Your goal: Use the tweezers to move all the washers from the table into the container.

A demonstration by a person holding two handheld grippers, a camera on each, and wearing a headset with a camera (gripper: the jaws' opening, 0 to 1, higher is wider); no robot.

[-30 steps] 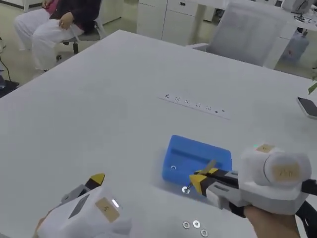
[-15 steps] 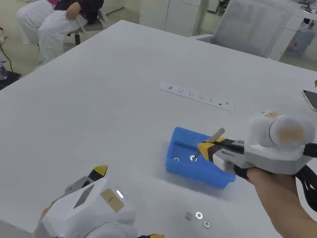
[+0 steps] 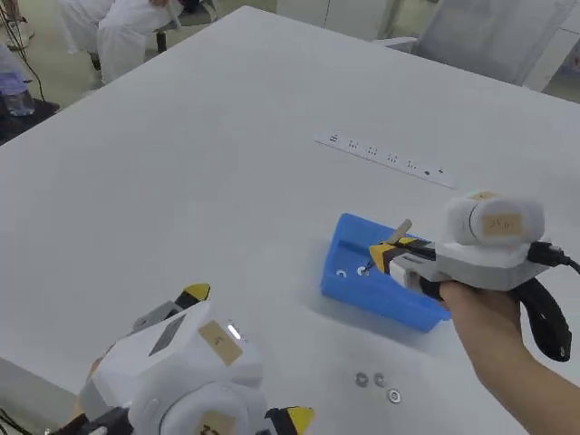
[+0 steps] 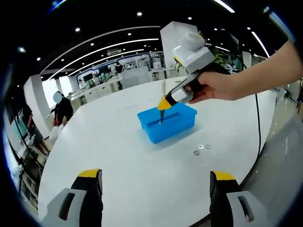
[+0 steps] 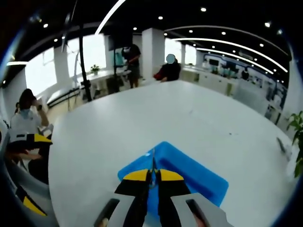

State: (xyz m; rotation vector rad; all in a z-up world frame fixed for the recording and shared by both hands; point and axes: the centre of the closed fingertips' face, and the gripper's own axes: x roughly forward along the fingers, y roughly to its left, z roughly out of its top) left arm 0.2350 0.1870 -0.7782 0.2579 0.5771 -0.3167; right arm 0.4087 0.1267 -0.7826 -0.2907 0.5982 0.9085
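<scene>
The blue container [image 3: 349, 285] stands on the white table [image 3: 199, 181]. My right gripper [image 3: 378, 258] hovers over it, shut on the thin metal tweezers [image 3: 399, 230], whose tip points down into the box. One washer [image 3: 362, 270] sits at that tip and another washer [image 3: 341, 273] lies on the box floor. Three washers [image 3: 379, 381] lie on the table in front of the container. In the right gripper view the tweezers [image 5: 153, 163] run between the shut jaws above the container [image 5: 199, 182]. My left gripper [image 3: 245, 355] stands open near the table's front edge; its view shows the container [image 4: 175, 125] and the washers [image 4: 202, 149].
A white power strip [image 3: 385, 159] lies behind the container. A person [image 3: 127, 27] sits beyond the far left corner, and a grey chair [image 3: 489, 36] stands at the far side. The table's near edge runs just below my left gripper.
My right gripper has carried the tweezers and a washer from the container's near wall to above its inside. The left gripper has stayed open in place; the head camera shifted.
</scene>
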